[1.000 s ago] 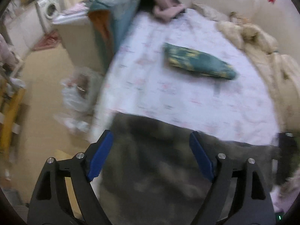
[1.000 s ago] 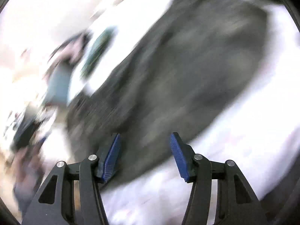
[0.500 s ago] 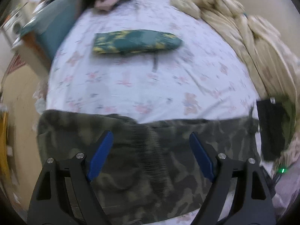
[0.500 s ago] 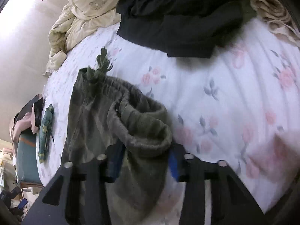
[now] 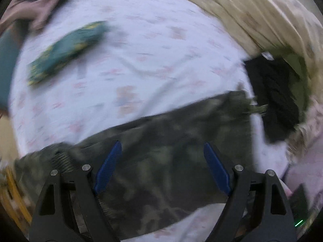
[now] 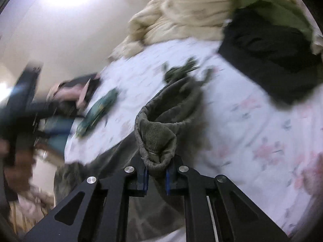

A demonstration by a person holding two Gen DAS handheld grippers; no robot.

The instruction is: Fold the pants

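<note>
Floral bedsheet point(image 5: 153, 46), camouflage pants point(image 5: 171, 157) spread beneath your wide, empty left gripper point(image 5: 161, 167).
Your right gripper point(image 6: 156, 176) has just been closing and now pinches the ribbed cuff point(image 6: 157, 139) rising directly ahead of its jaws; one corner is secured for folding.

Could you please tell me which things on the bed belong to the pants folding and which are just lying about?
Job: camouflage pants; right tool, shut on their ribbed cuff; left tool, open above them.

Lying about: green patterned bundle; black garment; cream duvet.
</note>
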